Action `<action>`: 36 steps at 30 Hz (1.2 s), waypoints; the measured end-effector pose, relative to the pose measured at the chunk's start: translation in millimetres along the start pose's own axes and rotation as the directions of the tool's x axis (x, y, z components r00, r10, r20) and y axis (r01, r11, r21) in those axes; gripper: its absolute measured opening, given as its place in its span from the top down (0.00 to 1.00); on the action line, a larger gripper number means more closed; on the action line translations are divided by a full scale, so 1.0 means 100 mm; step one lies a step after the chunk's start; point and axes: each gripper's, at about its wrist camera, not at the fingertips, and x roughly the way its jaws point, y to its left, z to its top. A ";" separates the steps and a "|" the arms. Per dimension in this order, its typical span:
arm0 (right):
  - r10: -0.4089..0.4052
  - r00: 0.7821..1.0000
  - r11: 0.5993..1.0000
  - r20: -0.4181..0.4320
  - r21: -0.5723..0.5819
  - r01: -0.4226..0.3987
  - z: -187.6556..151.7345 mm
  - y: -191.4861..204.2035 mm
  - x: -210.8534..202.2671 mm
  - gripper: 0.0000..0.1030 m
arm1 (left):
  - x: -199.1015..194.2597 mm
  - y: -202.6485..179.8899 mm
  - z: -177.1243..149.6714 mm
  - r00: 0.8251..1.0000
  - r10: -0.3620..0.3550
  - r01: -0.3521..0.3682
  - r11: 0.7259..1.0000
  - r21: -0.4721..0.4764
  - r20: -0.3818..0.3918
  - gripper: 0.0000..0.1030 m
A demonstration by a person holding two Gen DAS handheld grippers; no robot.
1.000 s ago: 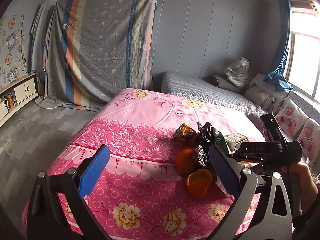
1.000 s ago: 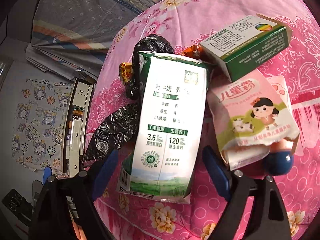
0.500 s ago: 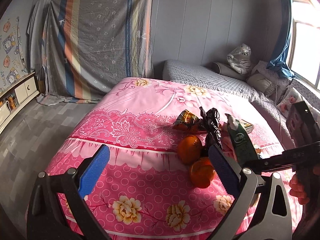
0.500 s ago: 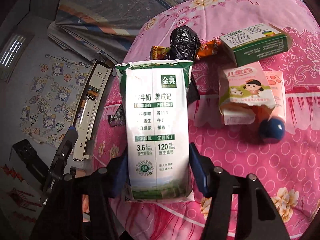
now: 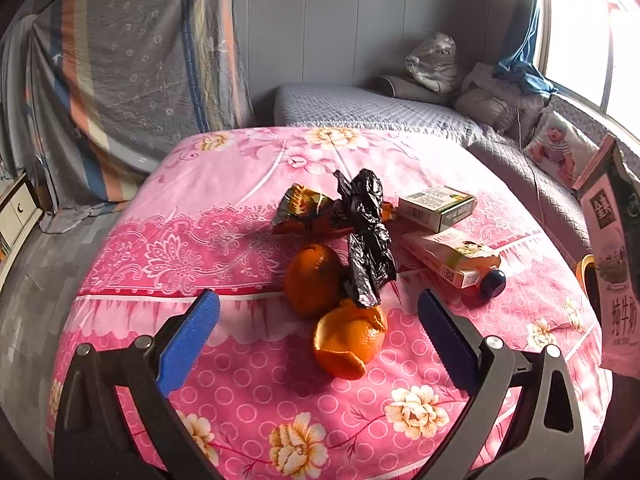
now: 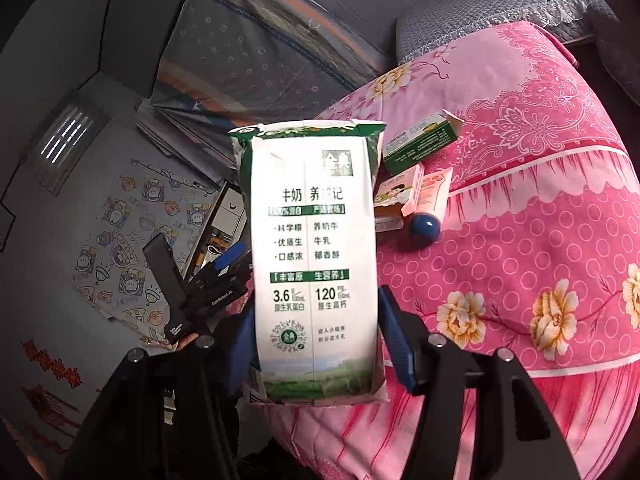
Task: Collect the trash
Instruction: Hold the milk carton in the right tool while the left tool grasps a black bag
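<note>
My right gripper [image 6: 316, 344] is shut on a white and green milk carton [image 6: 314, 248] and holds it upright in the air, off the pink-covered table [image 6: 520, 264]. The carton also shows at the right edge of the left wrist view [image 5: 612, 256]. My left gripper [image 5: 318, 332] is open and empty, above the table's front part. Just ahead of it lie orange peel [image 5: 350, 340], an orange [image 5: 314, 280], a black plastic bag [image 5: 370, 236], a snack wrapper [image 5: 304, 210], a green box [image 5: 438, 206] and a pink carton [image 5: 452, 256] with a blue-capped tube [image 5: 492, 282].
The table has a pink floral cloth [image 5: 224, 240]. A grey bed [image 5: 380, 110] with pillows stands behind it, under a window [image 5: 588, 40]. A striped sheet [image 5: 132, 92] hangs at the back left. The grey floor [image 5: 28, 296] lies left of the table.
My right gripper has lifted the milk carton off the table and drawn it back from the pile. My left gripper has moved a little nearer the oranges, still open.
</note>
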 end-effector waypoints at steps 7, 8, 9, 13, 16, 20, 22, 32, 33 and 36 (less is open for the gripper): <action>0.023 1.000 0.999 0.006 0.028 -0.024 -0.05 -0.10 -0.02 0.47 | 0.48 -0.06 0.17 0.998 0.007 -0.008 1.000 -0.016 -0.066 0.08; 0.026 1.000 0.999 0.004 0.029 -0.026 -0.06 -0.10 -0.01 0.47 | 0.53 -0.06 0.19 0.997 0.002 -0.004 1.000 -0.025 -0.074 0.09; 0.029 1.000 0.999 0.003 0.030 -0.029 -0.07 -0.12 0.02 0.47 | 0.58 -0.04 0.20 0.997 0.003 -0.006 0.999 -0.034 -0.083 0.13; 0.037 0.999 0.999 -0.002 0.037 -0.037 -0.10 -0.16 0.05 0.47 | 0.79 0.01 0.19 0.990 -0.001 -0.008 0.998 -0.065 -0.142 0.47; 0.039 0.999 0.998 -0.001 0.043 -0.039 -0.14 -0.17 0.01 0.47 | 0.80 0.06 0.18 0.990 0.017 -0.029 0.996 -0.085 -0.139 0.75; 0.042 0.999 0.998 0.003 0.043 -0.042 -0.17 -0.16 -0.02 0.47 | 0.55 0.13 0.18 0.997 -0.016 0.006 0.992 -0.126 -0.080 0.95; 0.040 0.999 0.998 0.003 0.038 -0.040 -0.19 -0.14 -0.03 0.47 | 0.35 0.14 0.18 0.999 -0.022 0.018 0.992 -0.127 -0.027 0.97; 0.051 0.999 0.998 -0.007 0.029 -0.051 -0.30 -0.04 -0.02 0.47 | -0.77 -0.01 0.14 0.976 -0.026 0.042 0.997 -0.068 0.215 0.97; 0.053 0.999 0.998 -0.008 0.026 -0.053 -0.32 -0.02 -0.02 0.47 | -0.86 -0.05 0.13 0.973 -0.026 0.040 0.998 -0.057 0.228 0.97; 0.054 0.999 0.998 -0.005 0.014 -0.053 -0.34 0.03 -0.04 0.47 | -1.10 -0.18 0.13 0.963 -0.049 0.058 0.998 -0.024 0.265 0.97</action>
